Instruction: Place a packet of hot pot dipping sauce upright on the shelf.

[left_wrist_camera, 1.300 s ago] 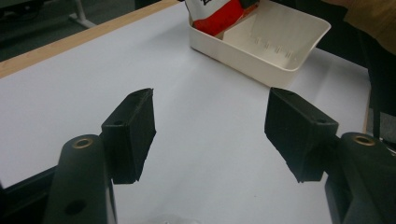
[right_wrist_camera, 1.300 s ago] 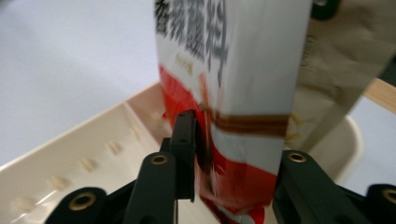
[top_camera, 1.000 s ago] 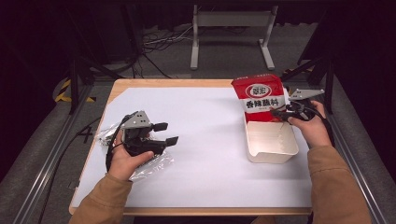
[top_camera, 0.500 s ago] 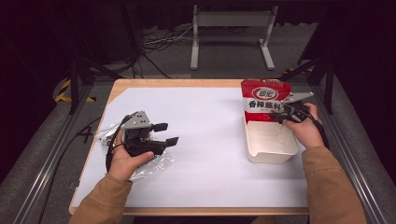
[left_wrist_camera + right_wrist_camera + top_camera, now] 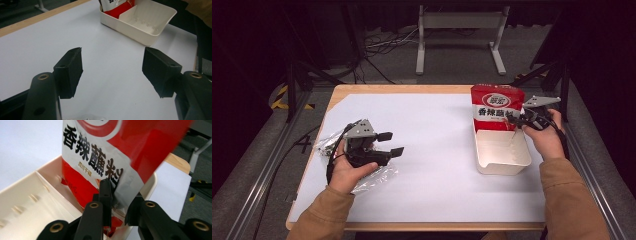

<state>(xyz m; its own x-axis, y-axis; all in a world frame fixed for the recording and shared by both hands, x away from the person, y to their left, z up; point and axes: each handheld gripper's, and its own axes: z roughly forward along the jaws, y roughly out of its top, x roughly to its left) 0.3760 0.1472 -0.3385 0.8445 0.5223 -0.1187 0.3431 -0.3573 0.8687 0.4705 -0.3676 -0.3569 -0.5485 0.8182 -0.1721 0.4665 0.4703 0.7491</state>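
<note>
Listing near to far: the left gripper (image 5: 394, 143), jaws apart and empty, was held over crinkled clear plastic (image 5: 374, 178) at the near left. The white divided tray (image 5: 502, 167) was set at the right. The red seasoning pouch (image 5: 496, 107) was stood upright in its far compartment, its right edge pinched by the right gripper (image 5: 120, 202), whose jaws had just been closing. The pouch was judged light, limp and slick, best taken at a flat edge seam.

left tool (image 5: 393, 143) agape, right tool (image 5: 514, 119) pinched
</note>
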